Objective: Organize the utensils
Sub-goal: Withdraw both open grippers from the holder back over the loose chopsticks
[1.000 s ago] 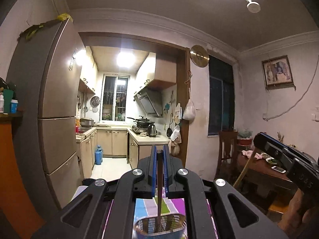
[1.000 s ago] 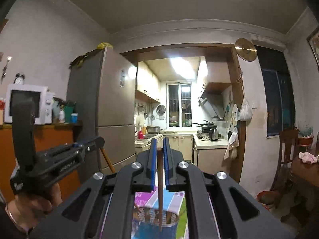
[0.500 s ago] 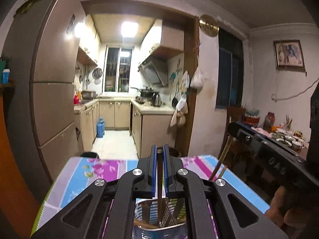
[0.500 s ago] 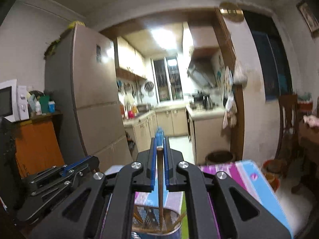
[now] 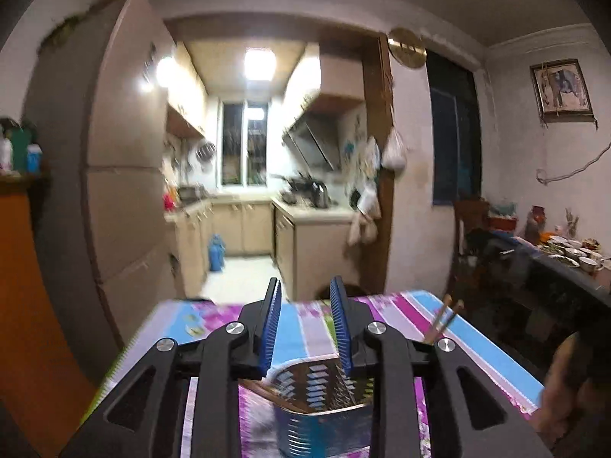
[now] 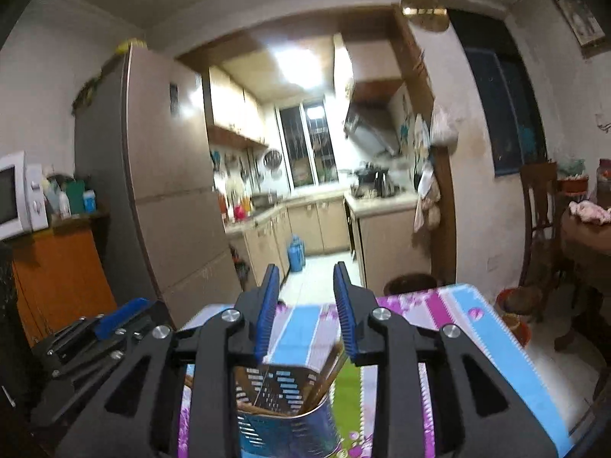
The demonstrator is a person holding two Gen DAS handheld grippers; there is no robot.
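The left gripper (image 5: 305, 324) and right gripper (image 6: 307, 305) were seen with jaws opening, nothing between them. The perforated utensil holder (image 5: 324, 393), containing chopsticks (image 6: 324, 378), was located at bottom centre on the table (image 5: 477, 347).

The room nearest the cameras is dim, while the kitchen ceiling lamp (image 5: 259, 64) burns out to a white glare and throws a bright reflection on the fridge (image 6: 160, 175). Motion blur smears both views, worst along the cabinets and the patterned tablecloth (image 5: 305, 328). Fisheye distortion bends walls and doorframe, and the corners fall to black vignette.
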